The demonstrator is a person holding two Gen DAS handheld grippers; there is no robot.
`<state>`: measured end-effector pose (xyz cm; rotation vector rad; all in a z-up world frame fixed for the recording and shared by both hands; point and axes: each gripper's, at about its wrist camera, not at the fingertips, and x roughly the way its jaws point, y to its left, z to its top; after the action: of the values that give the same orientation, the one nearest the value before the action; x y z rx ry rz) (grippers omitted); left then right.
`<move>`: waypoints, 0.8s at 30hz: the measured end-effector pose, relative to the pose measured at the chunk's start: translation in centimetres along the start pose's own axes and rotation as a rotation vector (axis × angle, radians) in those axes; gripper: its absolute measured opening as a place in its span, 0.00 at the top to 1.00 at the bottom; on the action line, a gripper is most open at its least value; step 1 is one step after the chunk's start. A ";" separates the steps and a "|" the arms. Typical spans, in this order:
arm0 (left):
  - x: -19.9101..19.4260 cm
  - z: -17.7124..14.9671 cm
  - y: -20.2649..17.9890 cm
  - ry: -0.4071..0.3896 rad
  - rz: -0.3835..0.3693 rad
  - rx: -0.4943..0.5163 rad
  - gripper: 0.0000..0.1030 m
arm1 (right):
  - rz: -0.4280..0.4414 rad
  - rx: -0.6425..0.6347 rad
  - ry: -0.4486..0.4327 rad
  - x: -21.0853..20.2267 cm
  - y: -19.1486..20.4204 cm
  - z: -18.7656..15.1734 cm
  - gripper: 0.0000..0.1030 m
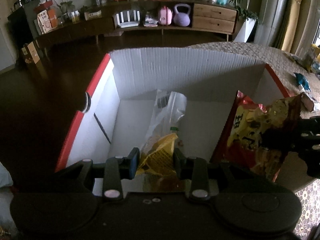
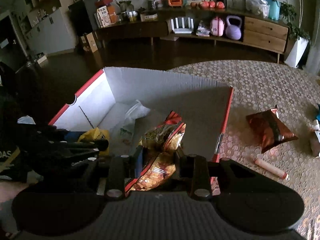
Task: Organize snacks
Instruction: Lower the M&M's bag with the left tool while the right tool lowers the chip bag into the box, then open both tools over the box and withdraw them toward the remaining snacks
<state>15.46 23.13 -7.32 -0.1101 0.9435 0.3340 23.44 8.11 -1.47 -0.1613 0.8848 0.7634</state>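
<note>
A white cardboard box with red edges (image 1: 180,70) (image 2: 160,82) stands open on a patterned table. My left gripper (image 1: 157,158) is shut on a clear and yellow snack bag (image 1: 160,152) that hangs inside the box; the bag also shows in the right wrist view (image 2: 98,135). My right gripper (image 2: 160,158) is shut on a red and yellow chip bag (image 2: 162,152) over the box's near right side. That chip bag (image 1: 260,132) and the right gripper (image 1: 308,138) show at the right of the left wrist view.
A dark red snack bag (image 2: 268,130) and a pink tube (image 2: 272,169) lie on the table right of the box. More packets (image 1: 302,82) lie at the far right. A sideboard with a purple kettlebell (image 2: 233,28) stands behind, across dark floor.
</note>
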 end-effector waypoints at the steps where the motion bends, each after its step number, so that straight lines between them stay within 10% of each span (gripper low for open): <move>1: 0.0 0.0 0.0 0.003 -0.002 -0.001 0.67 | 0.004 0.000 0.002 0.0 0.0 -0.1 0.70; 12: -1.9 -0.2 -0.4 -0.043 -0.004 -0.020 0.37 | -0.011 0.020 0.010 -1.6 -0.2 -0.7 0.68; 16: -2.9 -0.2 -0.6 -0.065 -0.001 -0.029 0.23 | -0.033 -0.001 -0.015 -2.7 0.0 -1.0 0.39; 24: -5.8 0.1 -1.2 -0.128 -0.014 -0.035 0.12 | -0.019 0.005 -0.055 -5.8 -0.4 -1.5 0.31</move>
<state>12.77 20.62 -2.66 -0.1258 0.8106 0.3404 20.49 4.07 1.88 -0.1431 0.8325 0.7445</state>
